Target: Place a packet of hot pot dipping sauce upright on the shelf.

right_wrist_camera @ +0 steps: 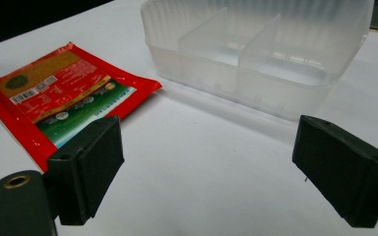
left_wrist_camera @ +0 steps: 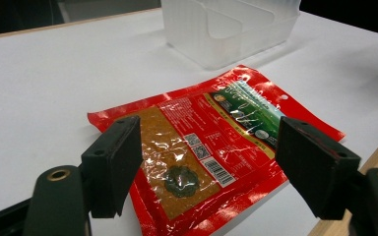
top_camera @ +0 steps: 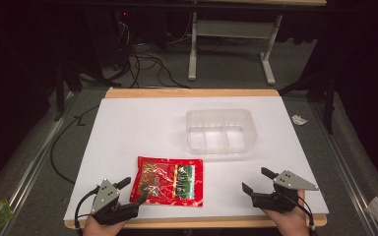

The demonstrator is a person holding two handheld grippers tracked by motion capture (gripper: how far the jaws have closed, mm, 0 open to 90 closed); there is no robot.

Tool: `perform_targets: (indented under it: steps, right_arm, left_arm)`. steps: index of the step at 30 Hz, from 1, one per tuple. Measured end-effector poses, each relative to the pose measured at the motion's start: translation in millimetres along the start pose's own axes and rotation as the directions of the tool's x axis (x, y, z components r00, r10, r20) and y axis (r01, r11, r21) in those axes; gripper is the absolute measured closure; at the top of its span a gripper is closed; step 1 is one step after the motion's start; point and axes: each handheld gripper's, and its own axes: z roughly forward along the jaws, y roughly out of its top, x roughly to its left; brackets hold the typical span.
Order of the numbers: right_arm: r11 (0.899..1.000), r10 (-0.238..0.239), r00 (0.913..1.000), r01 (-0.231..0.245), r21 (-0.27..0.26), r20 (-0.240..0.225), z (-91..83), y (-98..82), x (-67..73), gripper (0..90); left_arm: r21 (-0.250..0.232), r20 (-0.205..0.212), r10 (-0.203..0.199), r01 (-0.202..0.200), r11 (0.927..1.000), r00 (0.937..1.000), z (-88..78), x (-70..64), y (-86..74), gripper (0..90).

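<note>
Red packet (top_camera: 168,181) lying flat on white counter (top_camera: 142,128), on near side of clear divided tray (top_camera: 220,130), well apart from it. Left tongs (top_camera: 133,190) hovering at packet's near-left corner, spread apart, empty. Right tongs (top_camera: 256,180) waiting near tray's front, also spread, empty. Likely step: approaching packet for pickup. Next move calling for low, flat pinch on packet edge

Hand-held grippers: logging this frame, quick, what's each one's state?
Left hand-held gripper: open, holding nothing, over the red packet.
Right hand-held gripper: open, holding nothing.
</note>
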Motion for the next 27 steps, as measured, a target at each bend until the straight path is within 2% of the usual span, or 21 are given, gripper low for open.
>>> perform_targets:
  steps: [4,6,7,8,10,12,15,17,18,19,20,21,22,23,24,25,26,27]
  right_arm:
    - [1.0,0.014,0.9999,-0.014,0.001,0.004,-0.5,-1.4,-3.7,11.8]
    - [1.0,0.016,0.9999,-0.016,0.004,0.001,-0.7,-0.6,-4.2,11.6]
    - [1.0,0.004,0.9999,-0.004,-0.003,0.009,-1.0,-0.1,-4.5,11.6]
    - [1.0,-0.009,0.9997,0.009,0.004,0.021,-1.9,1.6,-7.1,11.9]
    - [1.0,-0.008,0.9997,0.008,0.007,0.025,-2.5,1.7,-8.2,12.1]
    - [1.0,-0.011,0.999,0.011,0.005,0.043,-5.8,-0.5,-13.2,12.3]
    - [1.0,0.001,0.9993,-0.001,-0.003,0.037,-8.3,-1.3,-14.1,12.4]
    - [1.0,0.001,0.9994,-0.001,-0.008,0.035,-8.8,-1.6,-13.9,12.7]
    - [1.0,0.014,0.9998,-0.014,-0.007,0.015,-8.8,-3.3,-13.3,12.9]
    - [1.0,0.008,0.9999,-0.008,0.0,0.01,-8.3,-4.2,-12.7,13.2]
    - [1.0,-0.002,1.0,0.001,0.005,0.009,-7.6,-5.0,-11.9,13.5]
    - [1.0,-0.002,1.0,0.001,0.005,0.009,-7.6,-5.0,-11.9,13.5]
    - [1.0,-0.006,0.9999,0.006,0.009,0.011,-7.2,-5.7,-11.6,13.7]
    - [1.0,-0.008,0.9999,0.008,0.01,0.007,-6.9,-6.4,-12.3,14.0]
    - [1.0,-0.004,1.0,0.004,0.009,0.001,-6.2,-7.0,-13.3,14.2]
    - [1.0,0.006,1.0,-0.006,0.011,-0.006,-4.8,-7.7,-15.0,14.7]
    - [1.0,0.01,0.9999,-0.01,0.014,-0.007,-3.9,-7.9,-15.4,14.8]
    - [1.0,0.01,0.9999,-0.01,0.014,-0.007,-3.9,-7.9,-15.4,14.8]
  left_arm:
    - [-0.009,-0.002,-0.017,0.017,0.9998,0.9999,1.3,1.8,0.5,25.0]
    - [-0.014,-0.006,-0.023,0.023,0.9996,0.9997,2.6,3.0,0.5,20.7]
    - [-0.026,-0.014,-0.025,0.025,0.9994,0.9996,3.6,4.4,1.5,20.7]
    - [-0.038,-0.024,-0.031,0.03,0.9988,0.9992,5.0,5.9,3.0,16.5]
    - [-0.045,-0.033,-0.038,0.037,0.9983,0.9987,9.9,8.7,6.3,15.8]
    - [-0.034,-0.038,-0.039,0.038,0.9987,0.9985,21.6,11.6,13.4,14.8]
    - [-0.023,-0.033,-0.034,0.034,0.9992,0.9989,29.7,11.8,16.3,14.9]
    - [-0.014,-0.027,-0.044,0.043,0.999,0.9987,34.9,12.3,15.0,15.8]
    - [0.009,-0.029,-0.039,0.039,0.9992,0.9988,37.2,13.6,11.4,16.5]
    - [0.016,-0.048,-0.032,0.033,0.9993,0.9983,37.1,14.3,8.5,18.1]
    - [0.032,-0.072,-0.028,0.03,0.999,0.997,36.3,16.5,5.2,22.8]
    - [0.032,-0.072,-0.028,0.03,0.999,0.997,36.3,16.5,5.2,29.7]
    - [0.044,-0.087,-0.038,0.042,0.9981,0.9955,35.4,20.1,2.0,29.7]
    - [0.054,-0.095,-0.059,0.064,0.9965,0.9937,34.4,24.9,-0.5,35.7]
    - [0.062,-0.102,-0.086,0.093,0.9938,0.991,33.5,30.4,-2.4,43.6]
    - [0.088,-0.163,-0.116,0.131,0.9874,0.9799,33.6,38.7,-5.4,63.5]
    - [0.116,-0.194,-0.104,0.128,0.985,0.9754,34.3,41.4,-6.8,72.0]
    - [0.116,-0.194,-0.104,0.128,0.985,0.9754,34.3,41.4,-6.8,80.7]
